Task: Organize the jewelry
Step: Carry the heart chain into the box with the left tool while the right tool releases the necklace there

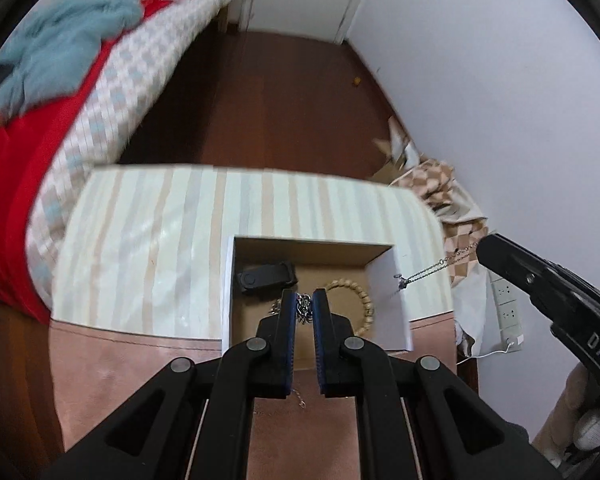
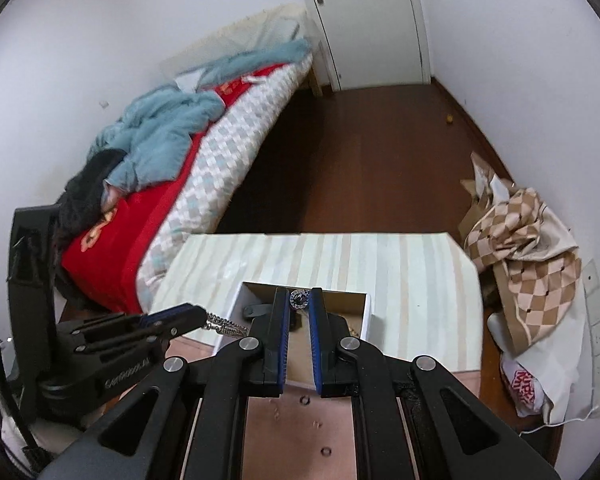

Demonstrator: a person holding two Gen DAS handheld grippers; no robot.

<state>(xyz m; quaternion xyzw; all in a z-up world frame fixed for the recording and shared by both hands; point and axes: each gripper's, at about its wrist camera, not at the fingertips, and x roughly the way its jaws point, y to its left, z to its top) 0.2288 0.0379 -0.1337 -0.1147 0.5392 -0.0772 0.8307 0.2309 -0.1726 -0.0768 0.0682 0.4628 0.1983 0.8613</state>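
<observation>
a: entry. left gripper (image 1: 304, 300) is pinched on a bunched silver chain (image 1: 305, 309), held over the open box (image 1: 396, 300) on the striped table (image 1: 148, 248).

b: right gripper (image 2: 300, 298)?

a: fingers nearly together, clamping a small ring-shaped pendant (image 2: 299, 298) above the box's far wall. in the left view a thin necklace chain (image 1: 432, 270) runs taut from its tip to the box's right wall.

b: same necklace in both grippers?

a: possibly; the views don't settle it.

b: contents?

a: a wooden bead bracelet (image 1: 360, 304) and a black object (image 1: 266, 276) inside.

b: risks?

a: the thin chain seems snagged on the wall; pulling could drag or tip the light box. releasing the bunch in a heap may tangle it with the bracelet. loose small rings (image 2: 305, 401) lie on the pink mat (image 2: 284, 432), easy to brush off.
</observation>
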